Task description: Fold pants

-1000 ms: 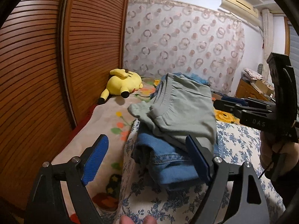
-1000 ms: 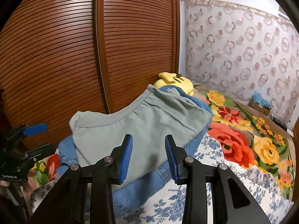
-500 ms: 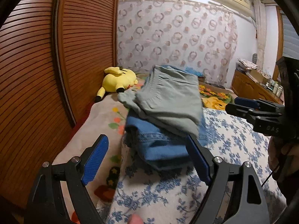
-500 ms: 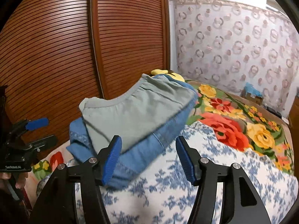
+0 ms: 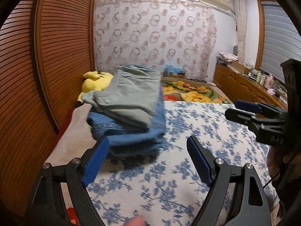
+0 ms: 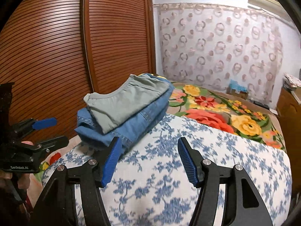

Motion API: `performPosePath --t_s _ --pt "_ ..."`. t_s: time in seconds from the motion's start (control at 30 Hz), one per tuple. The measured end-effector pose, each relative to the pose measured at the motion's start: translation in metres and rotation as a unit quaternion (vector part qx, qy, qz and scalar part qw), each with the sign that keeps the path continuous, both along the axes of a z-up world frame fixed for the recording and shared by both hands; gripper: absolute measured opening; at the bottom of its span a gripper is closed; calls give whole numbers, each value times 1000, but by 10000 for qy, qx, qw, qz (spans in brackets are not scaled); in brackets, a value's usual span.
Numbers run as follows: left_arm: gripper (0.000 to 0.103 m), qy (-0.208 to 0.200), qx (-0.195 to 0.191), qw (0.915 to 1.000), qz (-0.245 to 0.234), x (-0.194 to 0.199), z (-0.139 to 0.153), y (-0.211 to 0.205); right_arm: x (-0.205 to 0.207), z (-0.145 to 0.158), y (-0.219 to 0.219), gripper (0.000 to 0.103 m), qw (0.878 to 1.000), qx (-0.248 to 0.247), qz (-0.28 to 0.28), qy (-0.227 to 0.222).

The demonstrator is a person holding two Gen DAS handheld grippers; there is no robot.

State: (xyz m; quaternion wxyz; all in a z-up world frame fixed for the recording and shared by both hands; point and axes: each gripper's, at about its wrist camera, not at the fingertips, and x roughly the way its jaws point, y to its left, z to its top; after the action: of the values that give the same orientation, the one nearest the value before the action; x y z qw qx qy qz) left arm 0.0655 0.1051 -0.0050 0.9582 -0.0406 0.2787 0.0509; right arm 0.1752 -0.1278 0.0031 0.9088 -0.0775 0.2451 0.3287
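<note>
Wardrobe: slatted brown wooden doors [image 6: 56,56] run along the far side of the bed, close behind the clothes.
Soft toy: a yellow plush [image 5: 96,82] lies beyond the pile, near the wardrobe; in the right wrist view the pile hides nearly all of it.
Bedding: a white cover with blue flowers [image 5: 188,131] lies under the pile; a blanket with big red and yellow flowers [image 6: 216,111] spreads past it toward the curtained wall.
In the way: nothing stands between either claw and the pile.
Pants: folded grey-green pants [image 5: 131,92] sit on top of folded blue jeans [image 5: 131,137], a neat stack on the flowered cover at the wardrobe side of the bed.
Long axis: the stack runs lengthwise away from the grippers toward the curtain; the grey-green waistband end faces the near side.
Left gripper [image 5: 148,160]: blue pads spread wide, holding nothing, short of the jeans' near edge.
Right gripper [image 6: 148,158]: also wide apart and empty, its left pad just in front of the jeans' corner.
</note>
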Motion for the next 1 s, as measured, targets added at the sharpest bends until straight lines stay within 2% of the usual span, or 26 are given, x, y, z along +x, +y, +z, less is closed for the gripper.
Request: performPosePath --t_s 0.1,0.4,0.77,0.9,1.0 --pt "85 -43 -52 9998 -164 -4 1 -13 -15 -1 -11 75 9997 6 -224 -16" --pt "85 -57 -43 9987 -497 -15 0 -48 -59 0 -45 76 9958 110 -913 -7" --pt "85 -51 -2 9977 -670 -23 -3 -78 -99 4 -80 77 9907 161 -1350 14" --pt "85 -101 -13 9973 -728 -22 1 -88 -108 6 -93 82 9888 175 -1479 1" --pt "85 -156 35 9968 -782 -20 7 -97 -116 13 -103 83 9866 226 -1616 -46"
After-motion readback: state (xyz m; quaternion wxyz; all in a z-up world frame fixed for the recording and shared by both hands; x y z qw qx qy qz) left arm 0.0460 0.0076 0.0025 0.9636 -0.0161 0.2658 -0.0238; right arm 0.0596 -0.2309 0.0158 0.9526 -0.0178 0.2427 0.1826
